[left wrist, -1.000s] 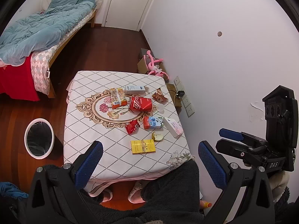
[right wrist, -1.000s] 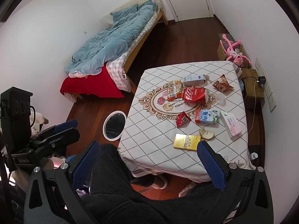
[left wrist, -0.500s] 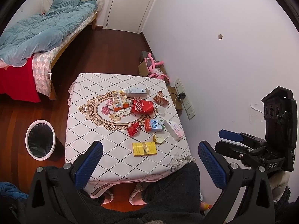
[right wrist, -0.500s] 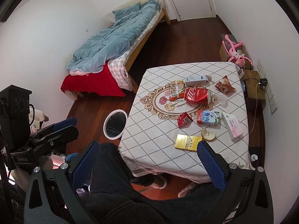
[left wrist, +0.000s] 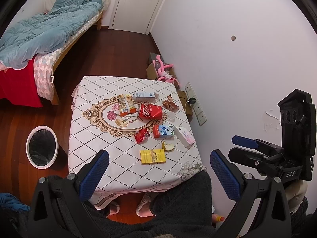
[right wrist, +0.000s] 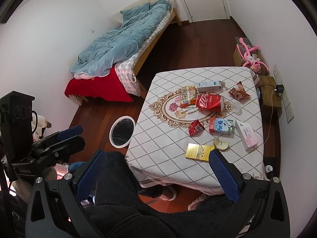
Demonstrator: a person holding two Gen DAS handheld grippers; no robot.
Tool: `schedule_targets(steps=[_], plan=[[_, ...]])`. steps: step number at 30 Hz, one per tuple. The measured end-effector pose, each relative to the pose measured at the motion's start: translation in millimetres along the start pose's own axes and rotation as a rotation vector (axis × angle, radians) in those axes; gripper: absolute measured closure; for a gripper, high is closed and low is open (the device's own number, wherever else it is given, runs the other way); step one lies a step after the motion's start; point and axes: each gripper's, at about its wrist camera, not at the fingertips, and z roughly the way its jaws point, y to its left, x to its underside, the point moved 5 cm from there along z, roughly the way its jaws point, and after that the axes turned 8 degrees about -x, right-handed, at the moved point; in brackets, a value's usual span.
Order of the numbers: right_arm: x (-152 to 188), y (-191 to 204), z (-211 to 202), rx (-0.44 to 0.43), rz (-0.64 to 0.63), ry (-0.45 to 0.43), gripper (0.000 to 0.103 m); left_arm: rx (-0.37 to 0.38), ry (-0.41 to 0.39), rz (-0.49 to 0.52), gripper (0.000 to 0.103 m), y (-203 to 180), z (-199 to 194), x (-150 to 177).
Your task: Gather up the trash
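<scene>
Up close, left gripper (left wrist: 157, 175) and right gripper (right wrist: 156, 175) hanging high above table (left wrist: 103, 158), both spread wide, gripping nothing. Trash lying scattered on tablecloth, nearest first: yellow box (left wrist: 152, 156), fruit peel (left wrist: 168, 146), milk carton (left wrist: 163, 131), red wrapper (left wrist: 141, 135), crushed red can (left wrist: 150, 112). Box looking light, stiff: pinch across short edges. Wrapper flimsy, likely slippery. Bin (left wrist: 42, 145) waiting on floor beside table.

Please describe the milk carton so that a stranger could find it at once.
Look at the table with the diamond-pattern cloth. Near its wall-side edge, just behind the yellow box, lies the milk carton. It alone is red and blue with "Pure Milk" printed on it.
</scene>
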Motion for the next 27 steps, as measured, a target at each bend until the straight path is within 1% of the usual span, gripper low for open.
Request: schedule_targets(steps=[15, 27], plan=[[0.0, 1.6, -0.3, -0.002, -0.003, 0.0, 0.0, 0.013, 0.008, -0.006, 0.0, 4.4, -1.2, 2.7], [0.2, 4.4, -3.2, -0.007, -0.01, 0.001, 0.0, 0.007, 0.015, -0.004, 0.0, 4.0, 3.3, 3.7]])
